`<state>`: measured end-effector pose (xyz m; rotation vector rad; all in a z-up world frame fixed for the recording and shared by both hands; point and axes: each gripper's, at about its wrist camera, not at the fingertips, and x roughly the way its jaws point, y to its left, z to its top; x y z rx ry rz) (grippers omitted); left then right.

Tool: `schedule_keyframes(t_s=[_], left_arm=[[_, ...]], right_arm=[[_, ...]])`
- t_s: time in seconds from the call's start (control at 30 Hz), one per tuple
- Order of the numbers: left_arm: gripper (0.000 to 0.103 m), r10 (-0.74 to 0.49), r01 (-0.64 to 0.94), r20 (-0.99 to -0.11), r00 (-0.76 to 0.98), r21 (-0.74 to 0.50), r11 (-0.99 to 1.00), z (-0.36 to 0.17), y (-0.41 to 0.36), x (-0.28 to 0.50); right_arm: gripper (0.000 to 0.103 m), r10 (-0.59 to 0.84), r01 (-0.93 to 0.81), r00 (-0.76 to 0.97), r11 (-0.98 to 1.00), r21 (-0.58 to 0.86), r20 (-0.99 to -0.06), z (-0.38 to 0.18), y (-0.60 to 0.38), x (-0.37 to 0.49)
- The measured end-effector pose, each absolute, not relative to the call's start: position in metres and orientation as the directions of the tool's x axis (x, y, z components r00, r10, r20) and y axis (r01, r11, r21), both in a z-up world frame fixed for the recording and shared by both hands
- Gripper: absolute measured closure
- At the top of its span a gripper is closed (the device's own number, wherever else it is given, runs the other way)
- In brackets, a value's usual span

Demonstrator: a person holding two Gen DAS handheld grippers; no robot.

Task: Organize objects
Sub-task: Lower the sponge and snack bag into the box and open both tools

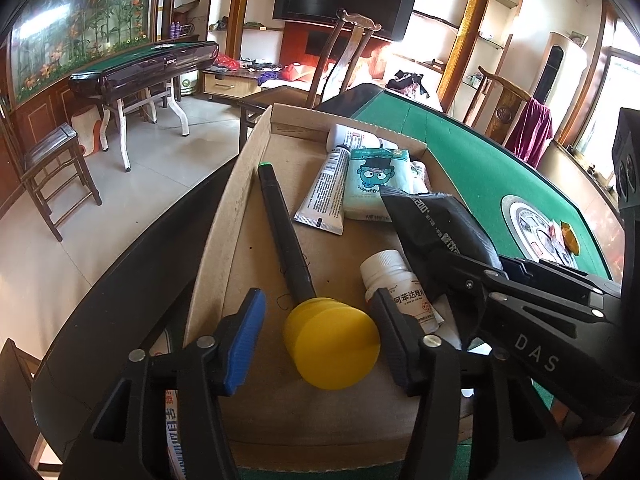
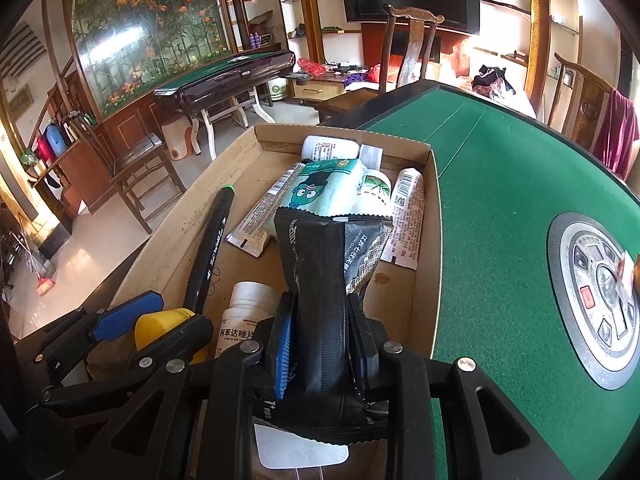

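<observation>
A shallow cardboard box (image 1: pixel 256 136) (image 2: pixel 260 136) sits on the green table. My left gripper (image 1: pixel 320 332) is open, its fingers either side of a yellow round piece (image 1: pixel 332 342) lying in the box; it also shows in the right wrist view (image 2: pixel 160 326). My right gripper (image 2: pixel 324 340) is shut on a black packet (image 2: pixel 320 264) held above the box; the packet shows in the left wrist view (image 1: pixel 436 224) too. In the box lie a black marker (image 1: pixel 284 232), a white pill bottle (image 1: pixel 396 284), a tube (image 1: pixel 326 192) and a teal tissue pack (image 1: pixel 376 184).
The green felt mahjong table (image 2: pixel 500 184) has a round control panel (image 2: pixel 600 296) at its centre. Wooden chairs (image 2: pixel 408 52) stand at the far edge. A second table (image 1: pixel 140 64) and a stool (image 1: pixel 52 160) stand on the tiled floor to the left.
</observation>
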<state>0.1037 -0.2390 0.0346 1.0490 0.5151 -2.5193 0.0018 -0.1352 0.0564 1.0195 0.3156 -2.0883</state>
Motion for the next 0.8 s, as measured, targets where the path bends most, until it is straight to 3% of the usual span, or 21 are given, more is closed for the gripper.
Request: schedule_keyframes(t_s=[0.23, 0.43, 0.63, 0.8], left_arm=[[0.035, -0.207, 0.463, -0.707, -0.676, -0.190, -0.866, 0.045, -0.237, 0.108], [0.033, -0.217, 0.464, -0.705, -0.675, -0.177, -0.868, 0.049, -0.232, 0.108], [0.029, -0.233, 0.477, -0.691, -0.684, -0.182, -0.860, 0.058, -0.234, 0.115], [0.026, -0.249, 0.468, -0.669, -0.700, -0.167, -0.868, 0.069, -0.226, 0.120]], right_arm=[[0.068, -0.550, 0.731, -0.398, -0.674, 0.108, -0.734, 0.068, -0.127, 0.002], [0.068, -0.562, 0.728, -0.391, -0.674, 0.129, -0.729, 0.072, -0.121, 0.002], [0.067, -0.615, 0.728, -0.294, -0.640, 0.246, -0.731, 0.067, -0.114, -0.002], [0.056, -0.650, 0.727, -0.302, -0.630, 0.273, -0.697, 0.076, -0.097, 0.004]])
